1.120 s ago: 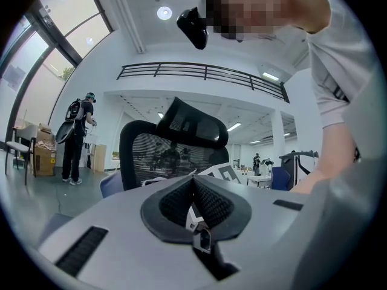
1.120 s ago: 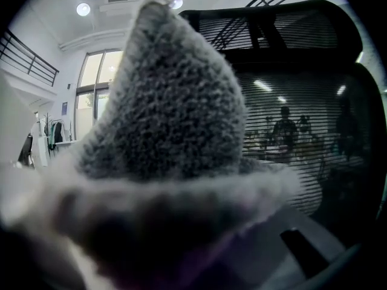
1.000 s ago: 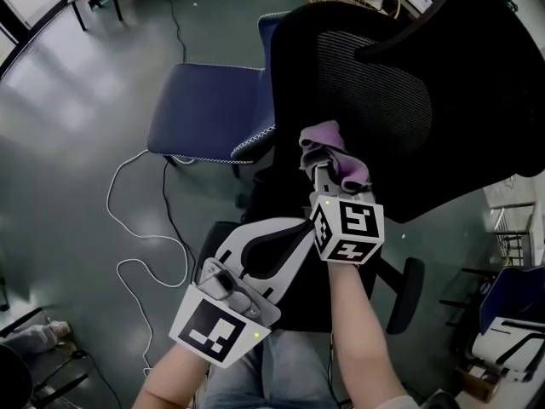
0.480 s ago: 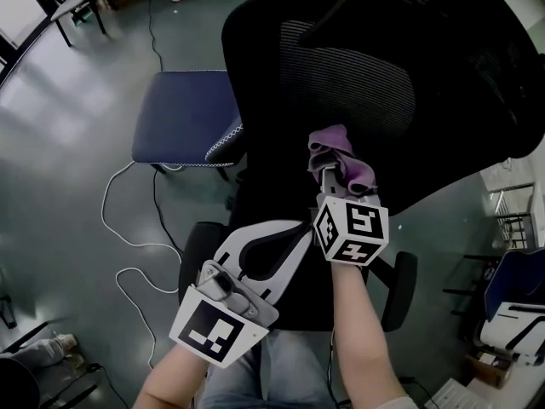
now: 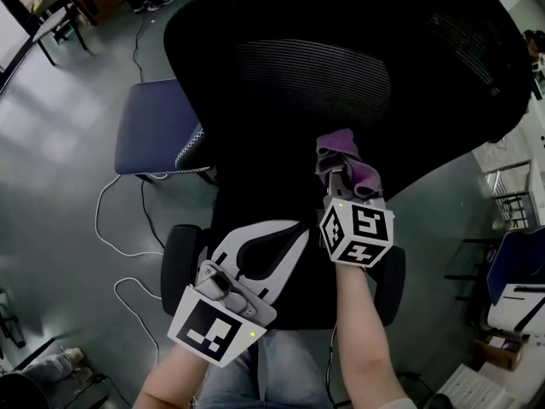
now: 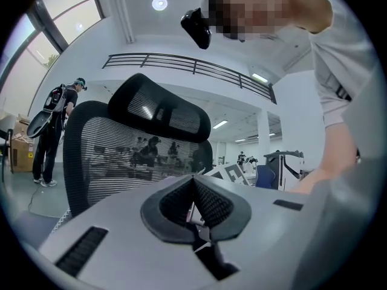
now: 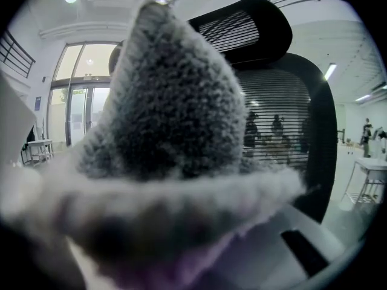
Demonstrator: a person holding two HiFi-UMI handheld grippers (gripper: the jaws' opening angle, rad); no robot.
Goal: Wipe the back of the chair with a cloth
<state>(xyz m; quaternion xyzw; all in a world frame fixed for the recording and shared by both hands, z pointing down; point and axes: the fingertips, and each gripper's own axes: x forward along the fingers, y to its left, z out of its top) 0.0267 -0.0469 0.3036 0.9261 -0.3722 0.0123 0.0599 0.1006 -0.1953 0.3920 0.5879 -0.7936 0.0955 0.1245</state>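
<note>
A black mesh chair back [image 5: 315, 83] with a headrest [image 6: 163, 110] fills the top of the head view. My right gripper [image 5: 341, 177] is shut on a bunched purple cloth [image 5: 345, 162], held up against the lower part of that back; whether they touch cannot be told. In the right gripper view the cloth [image 7: 169, 119] hides the jaws, with the chair back [image 7: 284, 119] beyond it. My left gripper [image 5: 271, 247] sits lower left over the chair's seat, its jaws together on nothing. Its black pads [image 6: 208, 201] meet, with the chair back [image 6: 115, 156] ahead of them.
A blue-seated chair [image 5: 149, 130] stands left of the black one. A white cable [image 5: 128, 254] loops over the grey floor. Black armrests [image 5: 179, 258] flank the seat. A person with a backpack [image 6: 57, 125] stands far left. More furniture [image 5: 515, 296] stands at the right edge.
The chair back has come nearer and now fills the top of the head view. The right gripper with the cloth has shifted slightly right and down in the view. The left gripper has stayed put.
</note>
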